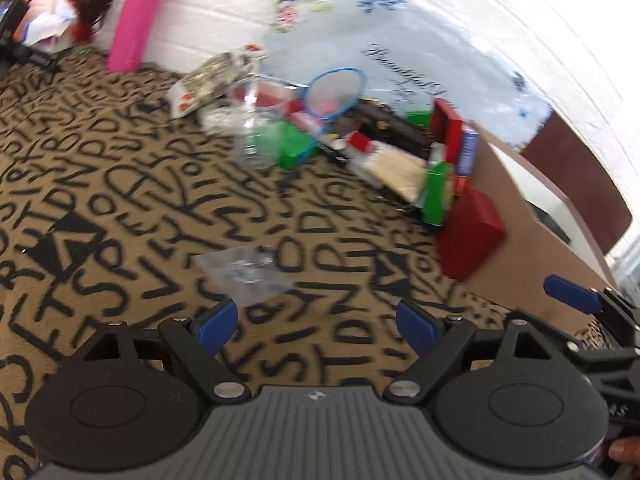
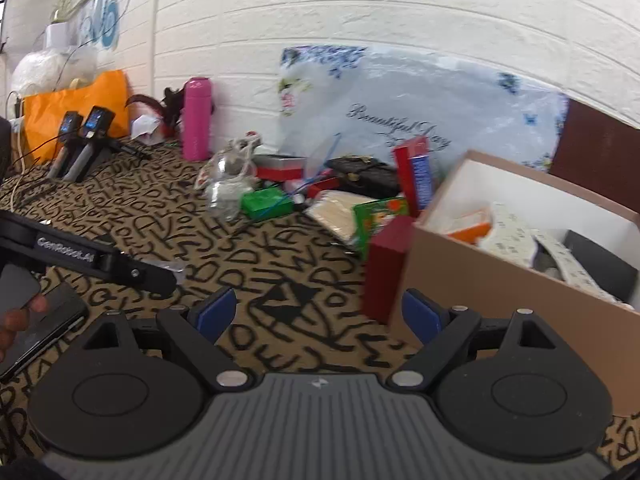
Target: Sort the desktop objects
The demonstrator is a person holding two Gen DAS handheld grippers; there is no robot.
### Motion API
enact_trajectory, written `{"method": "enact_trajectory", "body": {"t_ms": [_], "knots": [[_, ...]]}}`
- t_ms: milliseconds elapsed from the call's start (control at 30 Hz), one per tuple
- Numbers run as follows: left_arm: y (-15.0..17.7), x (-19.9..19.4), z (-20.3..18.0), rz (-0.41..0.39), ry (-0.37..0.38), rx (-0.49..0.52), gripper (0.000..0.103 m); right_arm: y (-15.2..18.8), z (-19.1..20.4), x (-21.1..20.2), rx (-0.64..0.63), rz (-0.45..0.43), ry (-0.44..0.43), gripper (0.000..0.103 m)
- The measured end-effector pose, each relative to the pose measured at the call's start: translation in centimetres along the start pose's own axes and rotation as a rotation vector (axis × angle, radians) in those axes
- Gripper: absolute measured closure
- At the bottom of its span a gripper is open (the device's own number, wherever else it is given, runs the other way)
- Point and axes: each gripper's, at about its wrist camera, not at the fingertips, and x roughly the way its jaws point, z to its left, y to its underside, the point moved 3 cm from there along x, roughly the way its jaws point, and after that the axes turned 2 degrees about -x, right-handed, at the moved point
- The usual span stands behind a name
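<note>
Clear plastic packet (image 1: 244,276) lies flat on the lettered tablecloth (image 1: 120,200) | just ahead of your left gripper (image 1: 316,326), a little left of centre, long axis running left-right | left jaws spread, empty | right gripper (image 2: 318,316) also spread, empty, facing the cardboard box (image 2: 480,280) | left is nearer.

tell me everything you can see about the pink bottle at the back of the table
The pink bottle is a tall, slim cylinder in one solid bright pink, smooth and opaque, probably plastic or coated metal. A faint seam near the top suggests a cap, which looks closed. It stands upright on the letter-patterned tablecloth at the far edge, close against the white brick wall. Dark reddish feathery items sit just to its left; whether they touch it cannot be told. Neither gripper is near it.
</note>
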Motion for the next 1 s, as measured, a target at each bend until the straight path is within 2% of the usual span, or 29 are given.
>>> {"method": "enact_trajectory", "body": {"t_ms": [167,267,333,467,567,600,633,867,933,1000], "knots": [[-0.1,1.9,2.0,0.032,-0.030,-0.032,0.019,-0.2,2.3,1.3,-0.022,0.026,-0.030,0.015],[-0.3,2.2,2.3,0.002,-0.018,-0.032,0.020,-0.2,3.0,2.1,-0.033,0.043,-0.039,0.015],[-0.6,2.6,2.5,-0.008,-0.017,-0.043,0.026,-0.4,3.3,2.7,-0.039,0.056,-0.039,0.015],[-1.2,3.4,3.0,-0.028,-0.022,-0.074,0.043,-0.5,3.7,3.6,-0.050,0.072,-0.035,0.015],[-1.5,3.8,3.1,-0.036,-0.046,-0.075,0.066,-0.4,3.7,4.0,-0.050,0.082,-0.031,0.015],[-1.6,3.9,3.1,-0.038,-0.055,-0.073,0.077,-0.4,3.6,4.2,-0.048,0.087,-0.029,0.015],[-1.7,4.0,3.1,-0.040,-0.053,-0.070,0.080,-0.3,3.6,4.4,-0.046,0.093,-0.027,0.015],[-2.0,5.3,2.5,-0.032,-0.012,-0.049,0.081,-0.2,3.5,5.5,-0.037,0.104,-0.017,0.015],[-2.0,5.5,2.3,-0.028,-0.002,-0.046,0.093,-0.3,3.3,5.8,-0.029,0.102,-0.011,0.015],[-2.0,5.6,2.3,-0.025,0.010,-0.056,0.093,-0.6,3.2,6.3,-0.015,0.096,-0.011,0.015]]}}
